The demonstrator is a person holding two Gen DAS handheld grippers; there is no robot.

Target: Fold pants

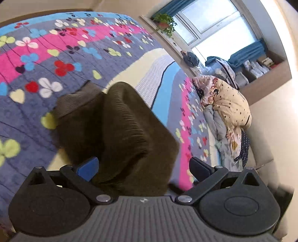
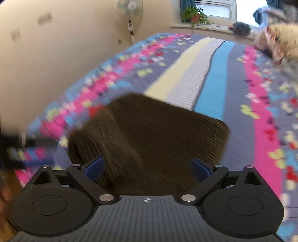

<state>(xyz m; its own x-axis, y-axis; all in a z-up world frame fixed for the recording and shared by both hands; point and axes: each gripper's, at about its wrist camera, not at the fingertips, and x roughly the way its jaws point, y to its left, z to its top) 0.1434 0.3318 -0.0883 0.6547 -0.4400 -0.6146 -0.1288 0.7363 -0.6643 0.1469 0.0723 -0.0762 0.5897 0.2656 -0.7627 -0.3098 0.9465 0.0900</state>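
Observation:
Dark olive-brown ribbed pants (image 1: 115, 130) lie bunched on the flowered bedspread (image 1: 46, 55). In the left wrist view the fabric rises in a fold between my left gripper's (image 1: 143, 167) fingers, which stand wide apart; the cloth drapes over the gripper base. In the right wrist view the pants (image 2: 149, 134) also fill the gap between my right gripper's (image 2: 148, 167) spread fingers, and the image is motion-blurred. The left gripper shows as a dark blur at the left edge (image 2: 28, 149). Whether either gripper pinches the cloth is hidden by the fabric.
A heap of bedding and clothes (image 1: 225, 111) sits at the bed's far right side. A window sill with a potted plant (image 1: 164, 23) runs behind the bed. A standing fan (image 2: 130, 11) is by the wall. Shelves (image 1: 260, 67) stand in the corner.

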